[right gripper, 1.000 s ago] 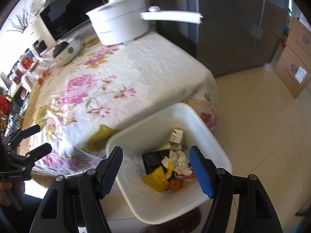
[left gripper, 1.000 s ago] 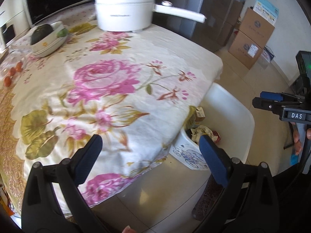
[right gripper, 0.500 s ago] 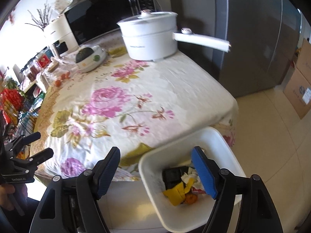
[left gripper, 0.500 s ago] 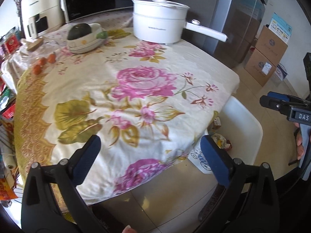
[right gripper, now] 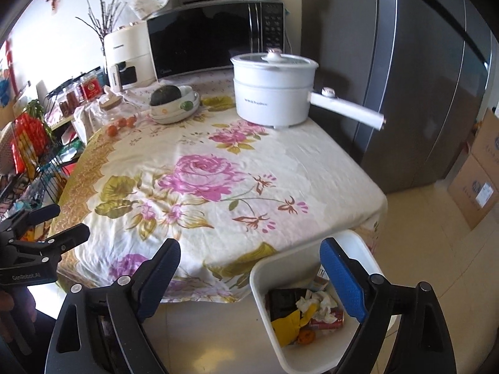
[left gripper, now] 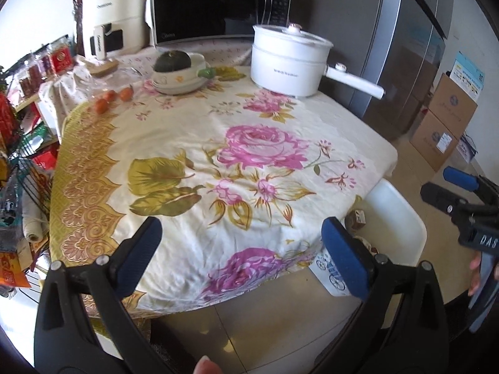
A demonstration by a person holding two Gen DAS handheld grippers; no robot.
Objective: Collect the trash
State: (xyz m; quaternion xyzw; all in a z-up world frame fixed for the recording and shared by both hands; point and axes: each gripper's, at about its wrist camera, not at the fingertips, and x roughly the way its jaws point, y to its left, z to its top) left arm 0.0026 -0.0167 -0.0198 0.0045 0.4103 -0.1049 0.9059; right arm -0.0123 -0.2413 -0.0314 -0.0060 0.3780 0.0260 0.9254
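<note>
— Both cameras have pulled back and up since a second ago: the white bin [right gripper: 315, 321] filled the middle of the right wrist view then, and now it sits low between the fingers, with far more of the desk [right gripper: 218, 187] showing.

— Where is the trash?

— Inside the bin, which stands on the floor just beside the desk's near right corner. From the right wrist I see a yellow wrapper [right gripper: 288, 324], crumpled white paper [right gripper: 316, 304], a black packet [right gripper: 283, 300], a red can [right gripper: 327, 322] and something orange [right gripper: 305, 336] at the bottom. In the left wrist view the hanging floral cloth [left gripper: 249, 187] hides most of the bin [left gripper: 396, 227]; only a small carton [left gripper: 358, 218] and scraps show.

— And the fingers?

— The left gripper [left gripper: 240, 252] has its fingers spread wide with nothing between them, hovering off the desk's front edge. The right gripper [right gripper: 249, 280] is equally wide and empty, its right finger [right gripper: 341, 283] over the bin's opening.

— What is on the desk?

— At the far side, a white electric pot [right gripper: 273, 88] with its long handle pointing right, a bowl [right gripper: 176, 107] holding a dark green squash [right gripper: 165, 95], and a few small orange fruits [right gripper: 121, 124] near the left edge. A microwave [right gripper: 215, 40] stands behind them.
</note>
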